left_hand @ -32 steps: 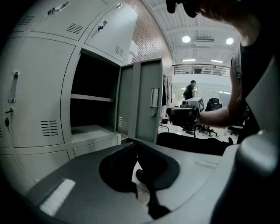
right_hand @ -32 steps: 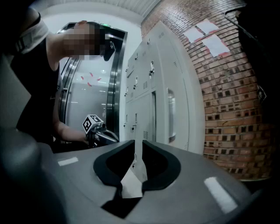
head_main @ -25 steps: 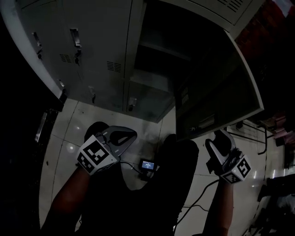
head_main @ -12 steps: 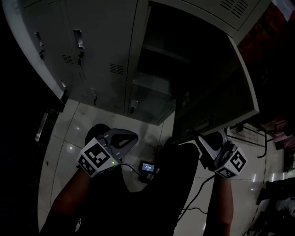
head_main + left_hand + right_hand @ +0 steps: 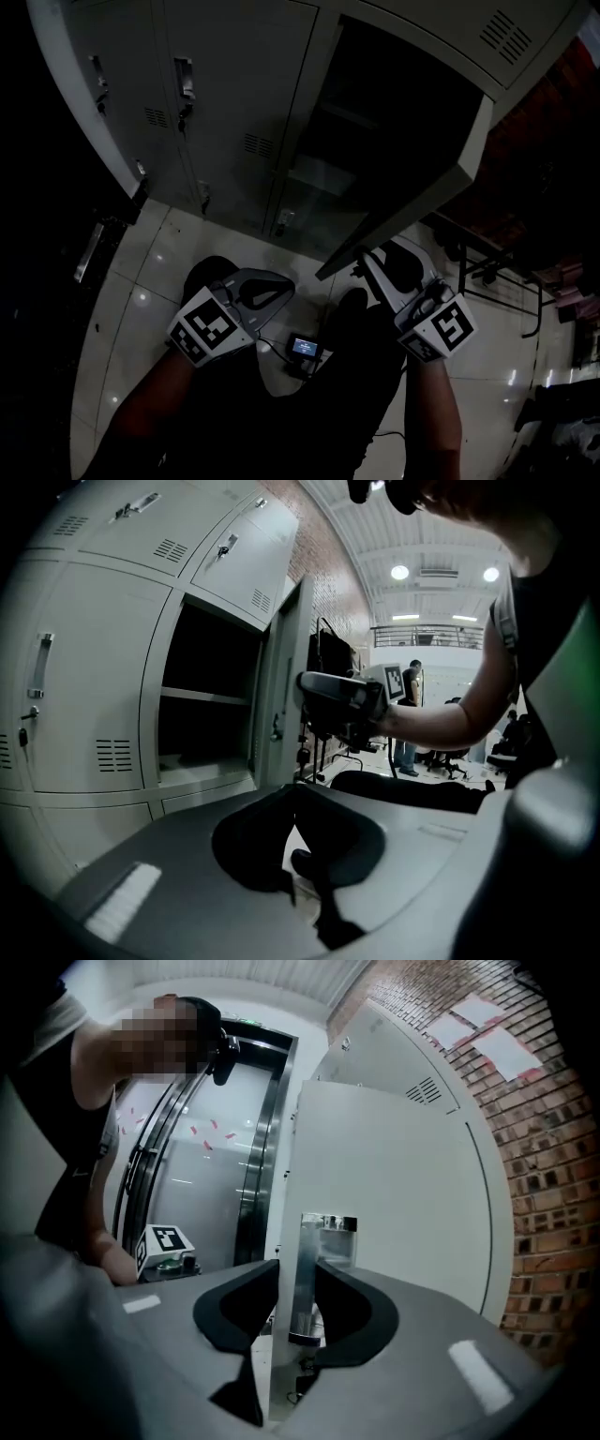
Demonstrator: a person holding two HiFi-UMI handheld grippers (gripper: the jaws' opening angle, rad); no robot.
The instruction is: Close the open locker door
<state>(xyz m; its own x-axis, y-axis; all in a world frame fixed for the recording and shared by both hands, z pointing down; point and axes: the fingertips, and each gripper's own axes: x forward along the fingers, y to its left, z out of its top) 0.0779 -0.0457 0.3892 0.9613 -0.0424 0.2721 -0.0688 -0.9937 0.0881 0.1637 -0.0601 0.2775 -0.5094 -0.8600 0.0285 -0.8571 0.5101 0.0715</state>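
Note:
The open locker door (image 5: 422, 202) swings out from the grey locker bank and shows edge-on above my right gripper (image 5: 370, 258). In the right gripper view the door's (image 5: 394, 1194) free edge and its metal handle (image 5: 314, 1269) stand between the jaws of my right gripper (image 5: 298, 1283). Those jaws are closing, and their pads touch both sides. The open compartment (image 5: 375, 112) is dark, with a shelf inside (image 5: 206, 696). My left gripper (image 5: 281, 284) hangs low over the floor, away from the door, shut and empty (image 5: 291, 794).
Closed lockers (image 5: 225, 103) fill the left of the bank. A brick wall (image 5: 553, 1176) rises right of the lockers. Desk and chair legs (image 5: 487, 267) stand at the right. A small lit device (image 5: 302, 347) on a cable hangs by the person's legs over the tiled floor (image 5: 141, 281).
My right gripper rose from below the door to its free edge and closed round the handle. The door has swung left towards the locker. The left gripper barely moved.

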